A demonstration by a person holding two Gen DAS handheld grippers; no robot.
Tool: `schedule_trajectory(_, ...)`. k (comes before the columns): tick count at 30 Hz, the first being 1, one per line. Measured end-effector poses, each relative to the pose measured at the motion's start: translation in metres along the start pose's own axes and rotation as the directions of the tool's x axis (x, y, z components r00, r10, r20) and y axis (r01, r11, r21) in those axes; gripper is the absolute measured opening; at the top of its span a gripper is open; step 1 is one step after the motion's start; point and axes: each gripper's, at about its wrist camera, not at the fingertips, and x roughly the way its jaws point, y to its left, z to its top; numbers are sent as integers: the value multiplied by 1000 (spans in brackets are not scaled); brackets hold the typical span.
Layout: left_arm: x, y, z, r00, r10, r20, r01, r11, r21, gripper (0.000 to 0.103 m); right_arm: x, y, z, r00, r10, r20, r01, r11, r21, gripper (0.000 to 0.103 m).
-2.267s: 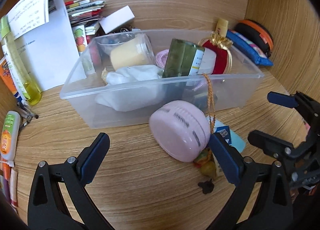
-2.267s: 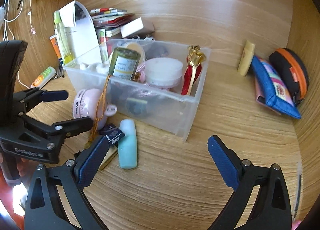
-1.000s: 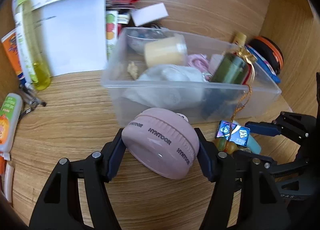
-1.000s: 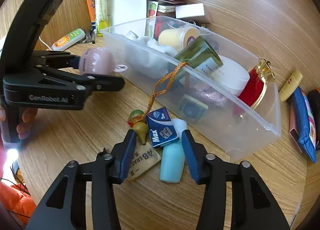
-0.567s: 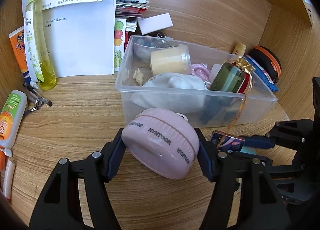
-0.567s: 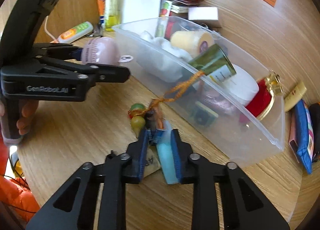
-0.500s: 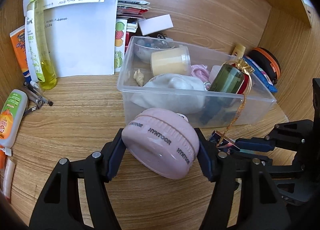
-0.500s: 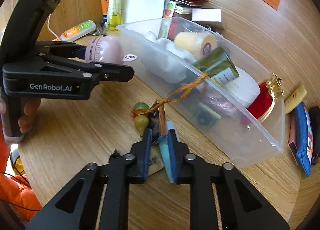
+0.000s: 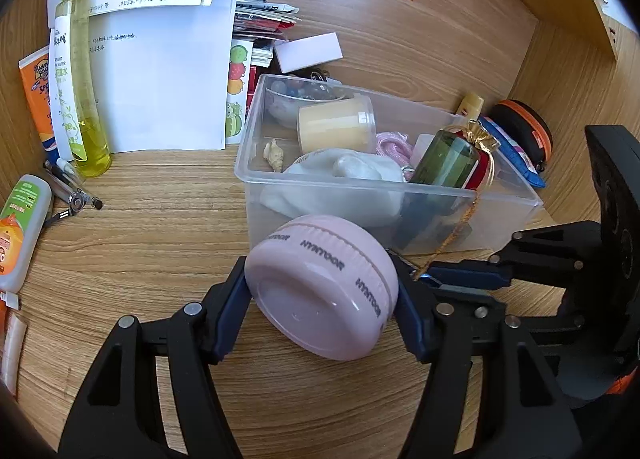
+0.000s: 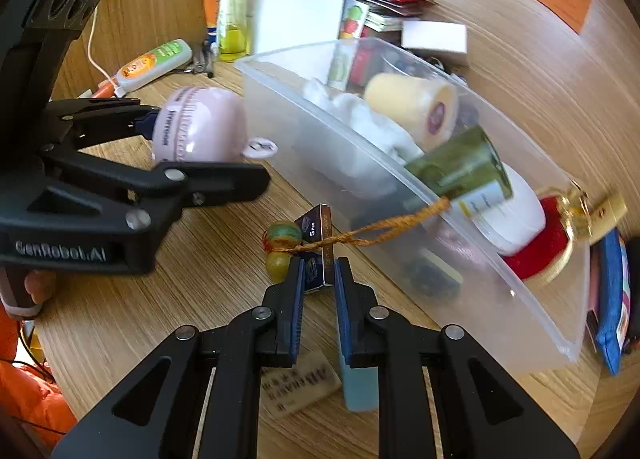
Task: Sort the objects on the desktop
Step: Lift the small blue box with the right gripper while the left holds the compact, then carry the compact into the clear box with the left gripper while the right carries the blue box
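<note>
My left gripper is shut on a round pink case, held just above the desk in front of the clear plastic bin. The right wrist view shows that case in the left gripper at the left. My right gripper is shut on a small dark blue box, lifted on edge beside the bin. An orange cord with two beads hangs over the bin's rim against the box. In the left wrist view the right gripper shows behind the case.
A light blue eraser and a beige one lie under my right fingers. A yellow spray bottle, papers and a tube stand left. Pouches lie right of the bin, which holds several items.
The left gripper closed on the pink case and raised it. The right gripper came down over the small blue box, closed on it and tipped it up on edge.
</note>
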Motion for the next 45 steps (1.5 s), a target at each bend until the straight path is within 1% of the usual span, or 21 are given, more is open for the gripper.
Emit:
schedule_trajectory(4, -1, 1, 0, 1000, -3, 1, 3, 1000, -8, 65, 0, 10, 3, 1000, -4, 13, 4, 1000, -27, 12)
schedule_trajectory(7, -1, 3, 0, 1000, -7, 3, 7, 1000, -17, 65, -4, 13, 4, 1000, 17, 24, -17, 999, -29, 10)
schedule_trajectory(10, -2, 4, 0, 1000, -11, 5, 11, 1000, -25, 65, 0, 15, 4, 1000, 31, 0, -31, 999, -33, 10)
schedule_trajectory(12, -1, 5, 0, 1000, -10, 3, 10, 1000, -25, 65, 9, 15, 4, 999, 41, -25, -42, 999, -25, 10)
schedule_trajectory(13, -1, 4, 0, 1000, -7, 1, 7, 1000, -22, 65, 12, 15, 4, 999, 42, -24, -43, 999, -18, 10)
schedule_trajectory(18, 0, 4, 0, 1000, 11, 1, -11, 1000, -22, 65, 10, 8, 7, 1000, 29, 11, -29, 999, 38, 7)
schedule_trajectory(24, -1, 4, -1, 1000, 7, 6, -7, 1000, -26, 65, -19, -4, -3, 998, 20, 65, -26, 995, 96, 7)
schedule_trajectory(31, -1, 2, 0, 1000, 13, 10, -13, 1000, -20, 65, -54, -18, -25, 994, -28, 110, 8, 985, 172, 7)
schedule_trajectory(37, -3, 4, -1, 999, 32, 5, -32, 999, -35, 65, -75, -30, -35, 988, -59, 143, 26, 975, 222, 7)
schedule_trajectory(45, -13, 0, 0, 998, 53, 21, -52, 998, -31, 65, -102, -38, -36, 977, -91, 193, 45, 972, 230, 7)
